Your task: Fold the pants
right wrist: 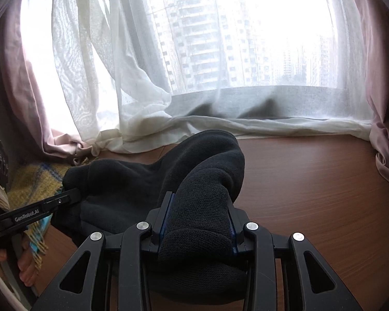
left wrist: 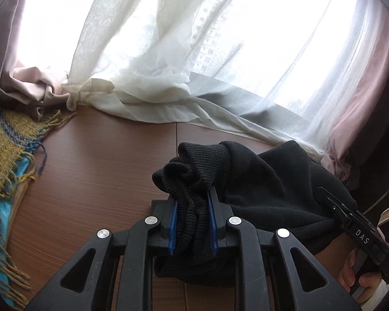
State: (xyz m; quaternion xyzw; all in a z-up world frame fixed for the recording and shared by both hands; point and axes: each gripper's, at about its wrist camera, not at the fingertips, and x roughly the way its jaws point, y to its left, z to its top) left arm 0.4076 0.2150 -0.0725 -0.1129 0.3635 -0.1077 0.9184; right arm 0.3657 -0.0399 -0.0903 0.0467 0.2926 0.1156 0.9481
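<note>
Black knit pants hang bunched over the wooden table, near its curtained far edge. Left gripper and right gripper each clamp a wad of fabric. No neat fold shows yet; spreading and folding seemingly remain.

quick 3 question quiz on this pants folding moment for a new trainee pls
1. True or false: the left gripper is shut on ribbed fabric of the black pants.
2. Multiple choice: what lies on the wooden table toward the left edge of the left wrist view? A) a yellow and blue fringed scarf B) a red towel C) a white shirt
3. Fill in: behind the pants, along the window, hangs a sheer white ____.

Key
1. True; the right gripper is also shut on the pants.
2. A, the scarf.
3. curtain
</note>
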